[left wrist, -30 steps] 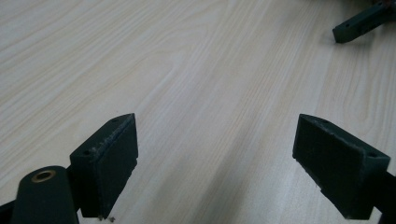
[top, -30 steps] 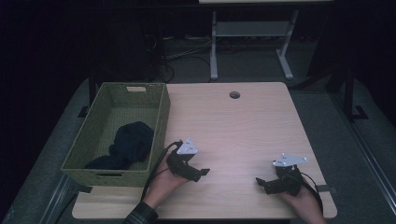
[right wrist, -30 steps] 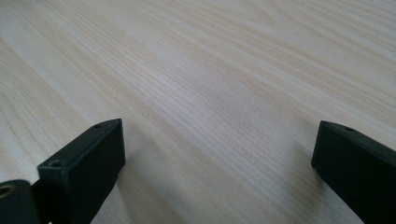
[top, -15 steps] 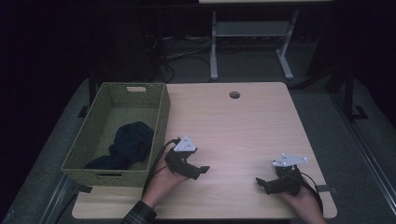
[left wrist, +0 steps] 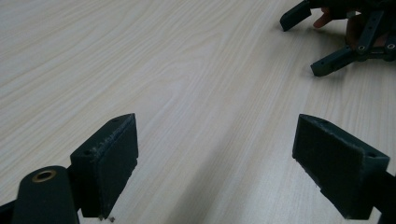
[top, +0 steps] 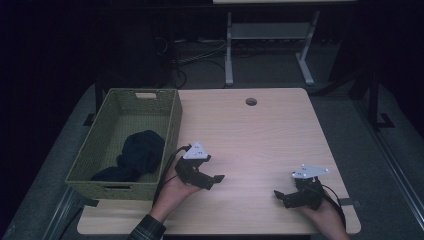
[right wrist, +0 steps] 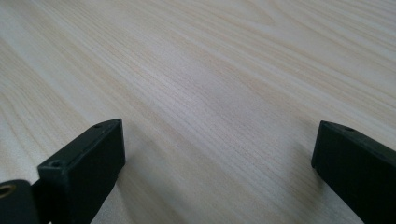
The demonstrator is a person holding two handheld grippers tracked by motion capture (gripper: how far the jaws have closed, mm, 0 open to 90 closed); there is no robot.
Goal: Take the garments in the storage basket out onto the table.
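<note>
Raised slightly since a moment ago, the left gripper point(top: 216, 179) is held wide open, empty; the right gripper point(top: 280, 196) likewise, above the table point(top: 260, 135).

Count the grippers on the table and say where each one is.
2. The left gripper sits near the basket, jaws open. The right gripper rests near the table's front right edge, jaws open.

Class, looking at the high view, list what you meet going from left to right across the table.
Green woven rectangular basket holding a dark blue bundle of cloth → left gripper with a grey three-cornered plate → right gripper near the edge of the light wooden table.
</note>
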